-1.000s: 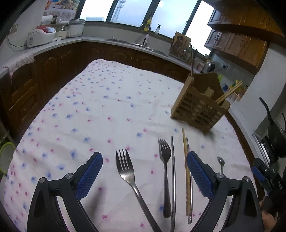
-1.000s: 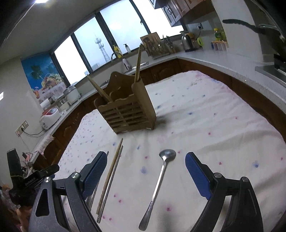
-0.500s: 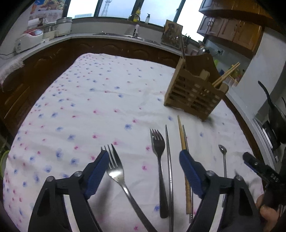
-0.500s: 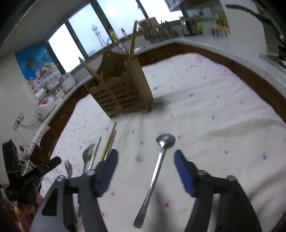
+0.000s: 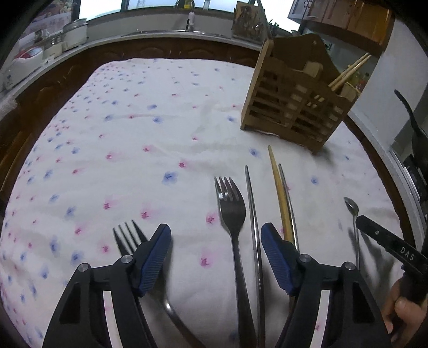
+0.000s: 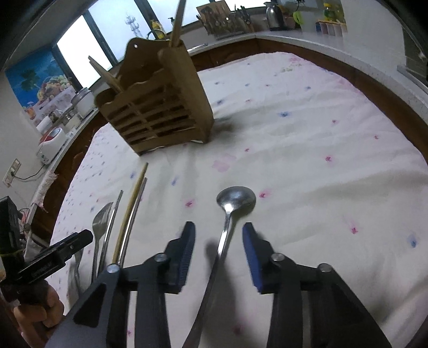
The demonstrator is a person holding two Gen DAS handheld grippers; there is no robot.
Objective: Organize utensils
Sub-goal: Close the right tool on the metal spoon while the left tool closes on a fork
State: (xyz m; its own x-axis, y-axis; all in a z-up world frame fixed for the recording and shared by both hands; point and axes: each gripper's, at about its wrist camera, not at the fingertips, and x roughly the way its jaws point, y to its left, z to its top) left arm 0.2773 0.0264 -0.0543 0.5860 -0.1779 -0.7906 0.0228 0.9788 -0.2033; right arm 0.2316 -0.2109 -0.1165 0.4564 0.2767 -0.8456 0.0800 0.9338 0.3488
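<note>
Home kitchen: sink, kettle, rice cooker.

A steel spoon lies flat, handle running back between the right gripper's parted fingers. Between the left gripper's fingers lie a dark fork and a metal chopstick; a second fork pokes out left of them. The slatted wooden holder stands ahead, upright.

Bare cloth spreads wide left of the rack. Nearer, 2 forks, a metal rod and chopsticks lie side by side with narrow gaps. Right of the spoon, cloth lies open.
</note>
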